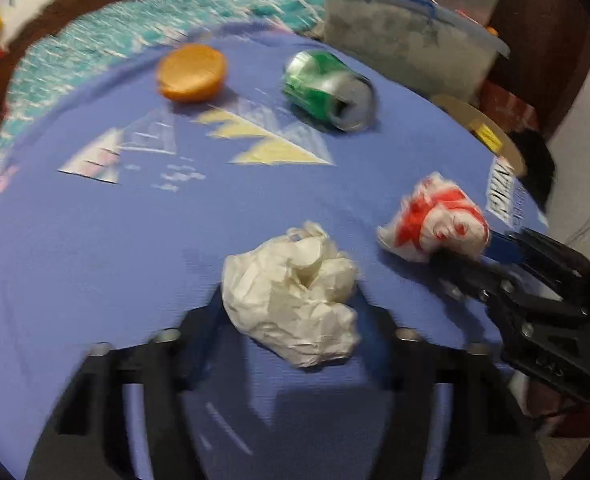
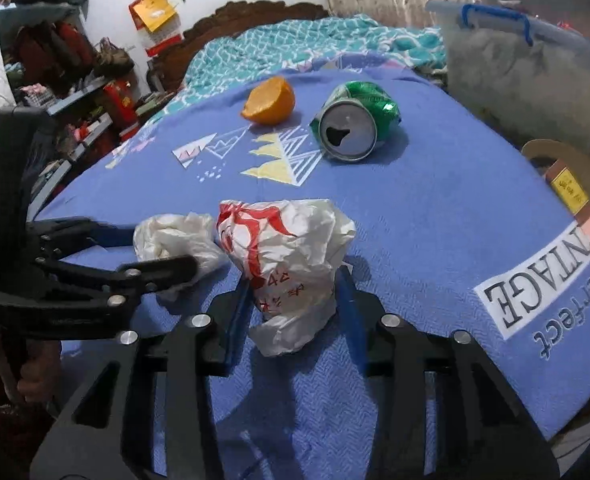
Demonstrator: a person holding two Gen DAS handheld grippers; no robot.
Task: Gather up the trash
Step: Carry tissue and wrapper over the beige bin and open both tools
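Two grippers work side by side over a blue blanket [image 2: 435,216] on the bed. The left gripper [image 1: 291,304] has its jaws around a crumpled white paper wad [image 1: 295,292], though blur hides whether they press it; the right gripper [image 2: 293,284] brackets a red-printed white plastic bag [image 2: 287,264], its blue-padded fingers [image 2: 237,316] seemingly touching the bag's sides. Both pieces still rest on the blanket. Farther off, a crushed green can [image 2: 355,124] lies on its side and an orange half [image 2: 269,100] sits just beside it, both untouched. A clear plastic bin [image 2: 527,76] stands behind them. By this look, nothing is collected yet.
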